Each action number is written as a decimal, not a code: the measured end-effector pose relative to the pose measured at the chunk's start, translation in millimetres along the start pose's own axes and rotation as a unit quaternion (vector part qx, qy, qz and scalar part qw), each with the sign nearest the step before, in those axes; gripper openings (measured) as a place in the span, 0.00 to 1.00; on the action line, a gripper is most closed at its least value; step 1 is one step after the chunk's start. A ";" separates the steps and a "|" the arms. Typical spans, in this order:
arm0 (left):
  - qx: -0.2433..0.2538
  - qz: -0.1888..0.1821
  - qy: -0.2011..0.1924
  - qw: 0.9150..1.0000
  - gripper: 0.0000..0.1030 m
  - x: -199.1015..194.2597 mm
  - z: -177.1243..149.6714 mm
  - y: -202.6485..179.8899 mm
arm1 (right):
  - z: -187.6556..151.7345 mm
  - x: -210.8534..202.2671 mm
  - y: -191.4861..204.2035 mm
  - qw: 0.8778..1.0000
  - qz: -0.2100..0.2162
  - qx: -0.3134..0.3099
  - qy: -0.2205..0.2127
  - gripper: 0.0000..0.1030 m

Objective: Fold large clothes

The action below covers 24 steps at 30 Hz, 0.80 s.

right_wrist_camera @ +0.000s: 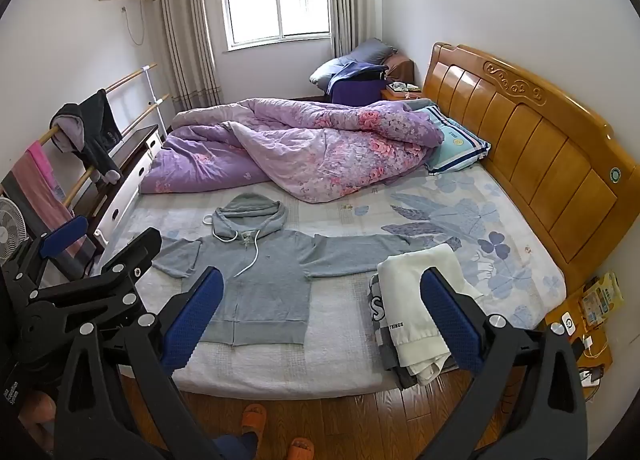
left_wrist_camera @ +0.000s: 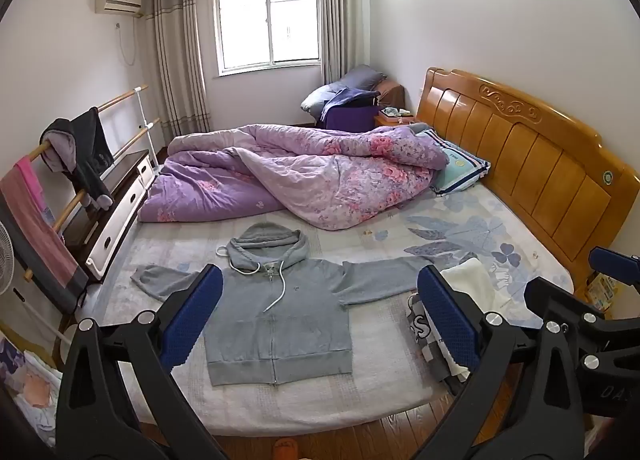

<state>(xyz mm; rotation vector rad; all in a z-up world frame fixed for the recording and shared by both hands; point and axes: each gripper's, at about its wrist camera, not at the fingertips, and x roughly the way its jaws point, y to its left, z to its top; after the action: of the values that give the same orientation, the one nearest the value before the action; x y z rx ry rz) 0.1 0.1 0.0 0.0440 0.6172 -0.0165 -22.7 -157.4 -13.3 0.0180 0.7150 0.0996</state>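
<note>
A grey zip hoodie (left_wrist_camera: 276, 316) lies flat and face up on the bed, sleeves spread out, hood pointing away; it also shows in the right wrist view (right_wrist_camera: 268, 284). My left gripper (left_wrist_camera: 320, 316) is open and empty, held back from the bed's near edge, in line with the hoodie. My right gripper (right_wrist_camera: 322, 316) is open and empty, held to the right of it, above the floor, between the hoodie and a pile of folded clothes (right_wrist_camera: 412, 316). The right gripper shows at the right edge of the left wrist view (left_wrist_camera: 576, 308).
A purple flowered quilt (left_wrist_camera: 304, 172) is heaped across the far half of the bed. A wooden headboard (left_wrist_camera: 532, 164) stands on the right, a nightstand (right_wrist_camera: 588, 324) beside it. A rail with hanging clothes (left_wrist_camera: 76, 156) and a fan (right_wrist_camera: 10, 228) stand on the left. Feet in orange slippers (right_wrist_camera: 256, 420) stand on the wood floor.
</note>
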 end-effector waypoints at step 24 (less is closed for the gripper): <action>0.001 0.000 0.003 1.000 0.95 0.4 -0.3 -0.4 | 0.7 2.9 -0.8 1.000 0.001 0.004 0.002 0.92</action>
<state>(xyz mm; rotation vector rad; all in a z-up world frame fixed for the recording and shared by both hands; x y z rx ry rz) 0.2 -0.2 -0.5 0.0466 0.6223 -0.0176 -20.0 -157.8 -14.8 0.0265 0.7192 0.0988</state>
